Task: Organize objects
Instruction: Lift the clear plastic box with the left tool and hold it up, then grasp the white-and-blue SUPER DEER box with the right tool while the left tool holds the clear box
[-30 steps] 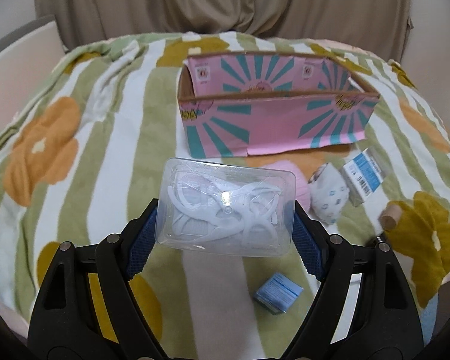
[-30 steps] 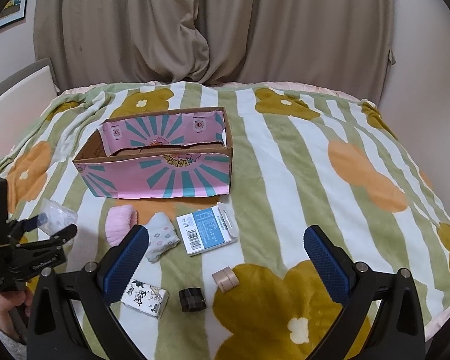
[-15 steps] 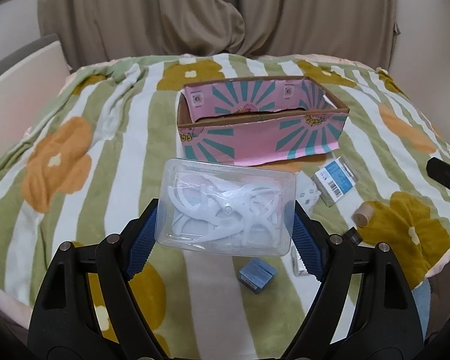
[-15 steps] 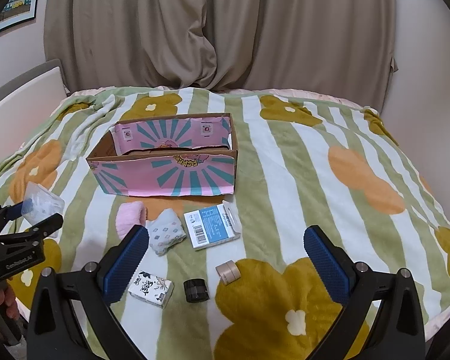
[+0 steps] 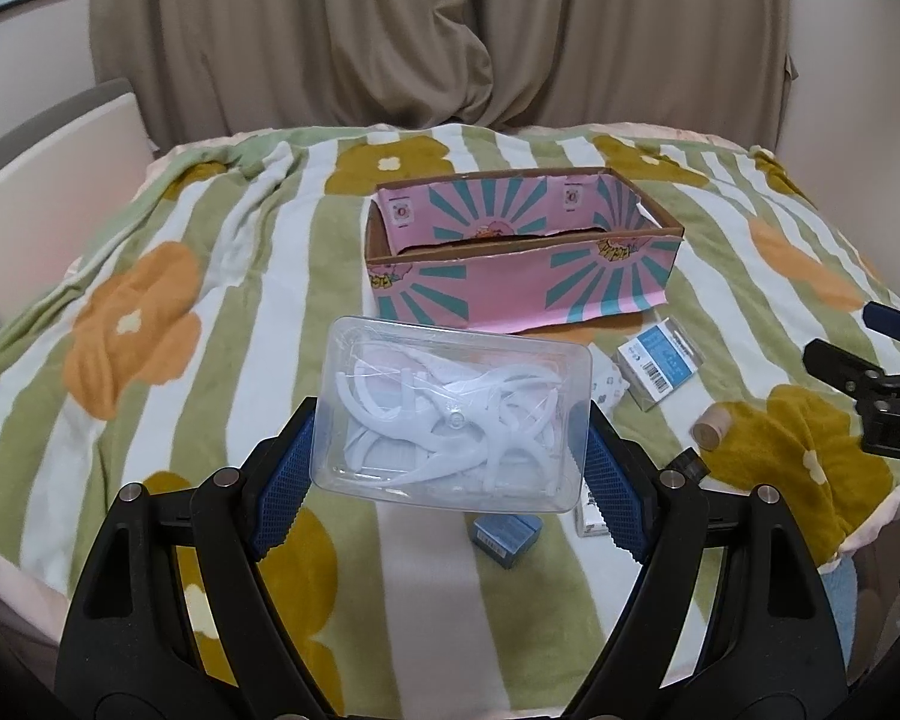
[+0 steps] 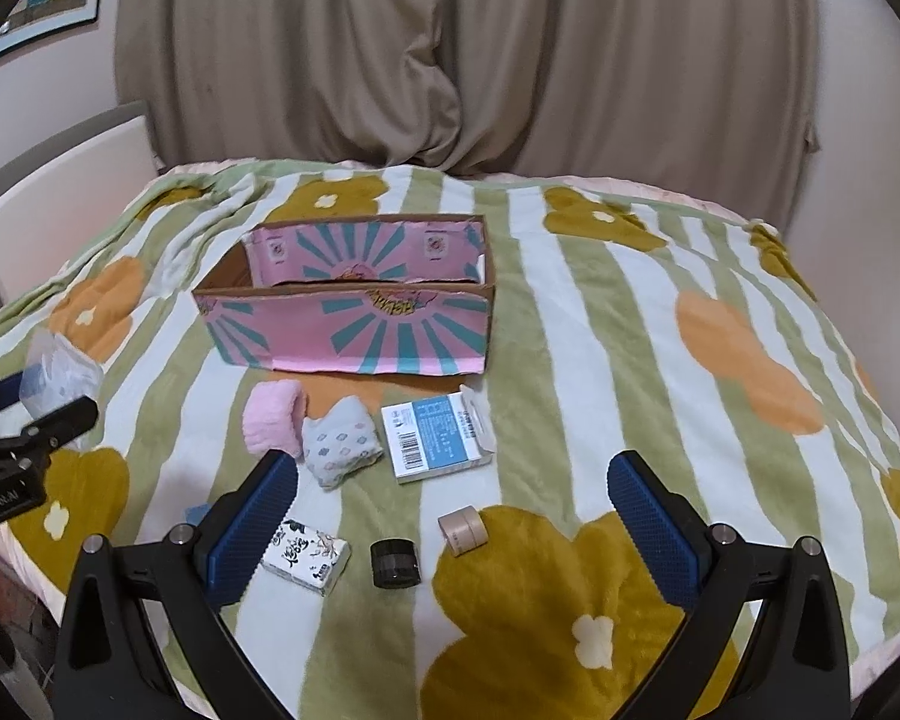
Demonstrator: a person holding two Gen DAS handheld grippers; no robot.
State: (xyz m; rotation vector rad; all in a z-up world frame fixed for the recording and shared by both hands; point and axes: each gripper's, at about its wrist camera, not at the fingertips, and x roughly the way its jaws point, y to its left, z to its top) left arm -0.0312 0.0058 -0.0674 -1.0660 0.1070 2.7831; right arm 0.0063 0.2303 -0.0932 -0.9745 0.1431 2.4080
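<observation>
My left gripper (image 5: 450,468) is shut on a clear plastic box of white floss picks (image 5: 450,414) and holds it above the blanket, in front of the pink and teal cardboard box (image 5: 522,264). The clear box also shows at the left edge of the right wrist view (image 6: 60,372). My right gripper (image 6: 450,516) is open and empty above a pink sock roll (image 6: 273,417), a grey patterned sock roll (image 6: 342,441), a blue and white carton (image 6: 438,438), a tissue pack (image 6: 306,555), a black cap (image 6: 395,563) and a beige tape roll (image 6: 463,533).
A striped flower blanket (image 6: 630,360) covers the table. A small blue box (image 5: 506,537) lies under the left gripper. The cardboard box (image 6: 354,312) is open on top. Curtains hang behind, and a white chair back (image 5: 42,192) stands at the left.
Both grippers have drawn back and risen, so more of the blanket and curtain shows. The left gripper still holds the clear box. The right gripper stays open.
</observation>
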